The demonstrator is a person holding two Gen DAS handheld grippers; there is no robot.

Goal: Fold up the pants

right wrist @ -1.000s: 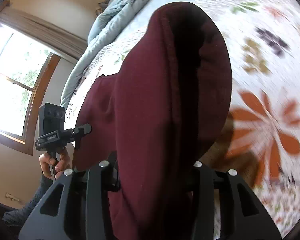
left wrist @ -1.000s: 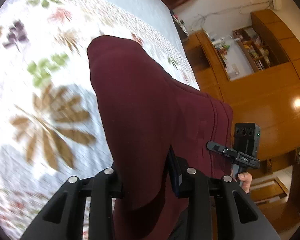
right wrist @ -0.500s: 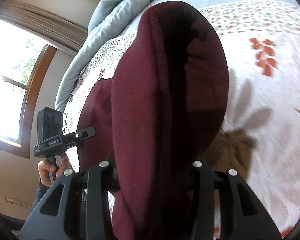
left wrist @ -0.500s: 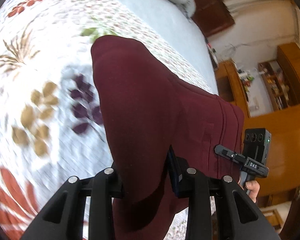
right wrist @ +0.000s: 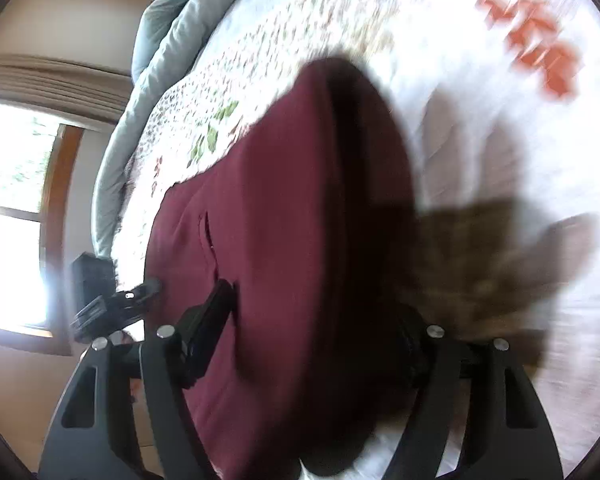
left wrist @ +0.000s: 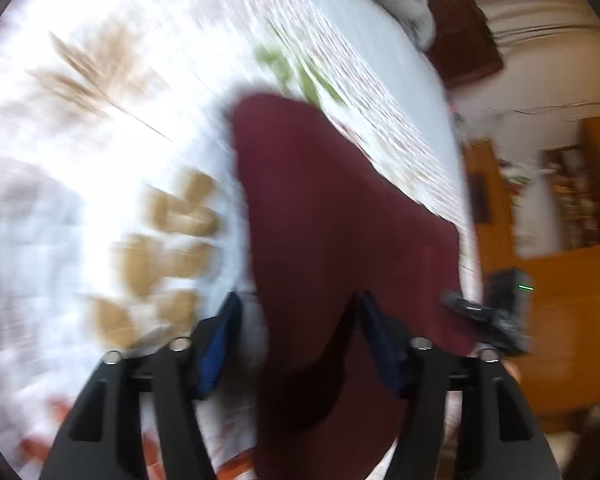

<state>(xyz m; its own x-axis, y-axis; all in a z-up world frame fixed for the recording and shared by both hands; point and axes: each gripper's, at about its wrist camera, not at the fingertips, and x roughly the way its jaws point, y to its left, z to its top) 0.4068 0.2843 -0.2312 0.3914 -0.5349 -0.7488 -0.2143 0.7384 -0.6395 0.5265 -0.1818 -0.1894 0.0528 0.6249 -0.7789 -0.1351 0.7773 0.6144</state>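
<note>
The maroon pants point(left wrist: 324, 220) lie folded over on the floral bedspread point(left wrist: 100, 140). In the left wrist view my left gripper point(left wrist: 300, 320) is open, its blue-padded fingers point(left wrist: 216, 340) spread on either side of the cloth, which passes between them. In the right wrist view the pants point(right wrist: 292, 220) fill the middle, and my right gripper point(right wrist: 320, 320) is also open, its fingers point(right wrist: 208, 320) standing wide of the cloth. Each gripper shows in the other's view: the right one point(left wrist: 492, 312) at the pants' far edge, the left one point(right wrist: 112, 304) likewise. Both views are motion-blurred.
A grey-blue duvet point(right wrist: 168, 32) is bunched along the far side of the bed. A window point(right wrist: 12, 220) is at the left of the right wrist view. Wooden cabinets and shelves point(left wrist: 560, 220) stand beyond the bed's edge.
Both grippers have opened and let go of the pants; the fingers now stand apart from the cloth. Both cameras have moved on over the bedspread, and the pants have settled lower.
</note>
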